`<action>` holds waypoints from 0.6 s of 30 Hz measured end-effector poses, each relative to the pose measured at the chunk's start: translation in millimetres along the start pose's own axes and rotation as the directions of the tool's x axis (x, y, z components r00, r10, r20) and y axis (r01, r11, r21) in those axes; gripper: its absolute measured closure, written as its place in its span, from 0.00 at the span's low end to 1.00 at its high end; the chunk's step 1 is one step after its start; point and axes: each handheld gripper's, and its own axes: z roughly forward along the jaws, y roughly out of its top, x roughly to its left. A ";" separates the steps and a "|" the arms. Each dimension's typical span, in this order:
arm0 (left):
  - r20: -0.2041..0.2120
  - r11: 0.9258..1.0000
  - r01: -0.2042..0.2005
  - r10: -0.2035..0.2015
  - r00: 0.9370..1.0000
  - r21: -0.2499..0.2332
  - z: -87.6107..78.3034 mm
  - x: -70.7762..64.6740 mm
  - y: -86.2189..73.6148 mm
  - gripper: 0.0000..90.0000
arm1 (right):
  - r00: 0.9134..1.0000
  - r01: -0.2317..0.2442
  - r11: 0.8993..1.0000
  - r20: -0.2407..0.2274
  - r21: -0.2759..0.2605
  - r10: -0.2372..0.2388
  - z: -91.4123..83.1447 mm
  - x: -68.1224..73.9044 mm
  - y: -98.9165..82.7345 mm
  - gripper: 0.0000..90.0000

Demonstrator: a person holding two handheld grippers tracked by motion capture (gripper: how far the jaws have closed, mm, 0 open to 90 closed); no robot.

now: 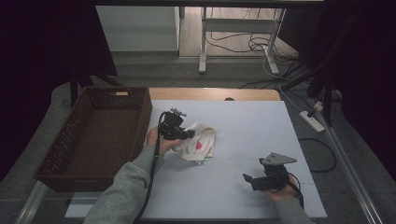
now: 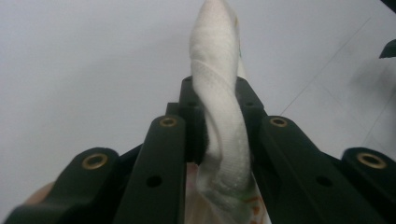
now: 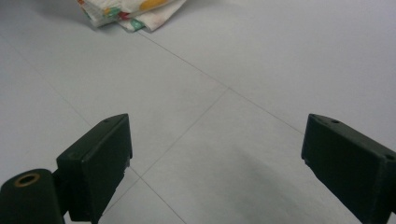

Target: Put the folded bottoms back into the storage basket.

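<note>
A white cloth (image 1: 201, 142) printed with red, yellow and green shapes lies crumpled near the middle of the grey table top (image 1: 243, 121). My left gripper (image 1: 189, 134) is shut on its left edge; in the left gripper view a bunched fold of the cloth (image 2: 219, 116) is pinched between the two black jaws and rises above them. My right gripper (image 1: 247, 179) rests low near the table's front right, jaws wide apart with nothing between them (image 3: 215, 158). The right gripper view shows the cloth's corner (image 3: 133, 11) far off at the top.
A dark brown wicker basket (image 1: 65, 154) stands off the table's left side, its inside bare. Behind the table are a white desk frame (image 1: 233, 28) and loose cables on the floor. Black stands rise at the right (image 1: 327, 84).
</note>
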 end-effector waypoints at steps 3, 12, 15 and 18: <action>0.000 1.000 -0.002 0.002 1.000 -0.004 -2.8 -0.7 -0.2 0.86 | 1.000 0.000 1.000 0.001 0.000 0.000 0.1 0.1 0.0 0.10; 0.000 1.000 -0.019 0.019 1.000 -0.021 -12.8 -5.1 -1.0 0.86 | 1.000 0.001 1.000 0.003 0.000 -0.001 0.1 -0.2 0.0 0.10; -0.001 0.999 -0.024 0.024 1.000 -0.026 -16.3 -5.9 -1.1 0.86 | 1.000 0.001 1.000 0.005 0.002 -0.001 0.3 -0.1 -0.1 0.10; 0.002 0.999 -0.029 0.029 1.000 -0.038 -21.1 -7.4 -1.3 0.86 | 1.000 0.001 1.000 0.005 0.002 -0.001 0.4 -0.1 -0.2 0.10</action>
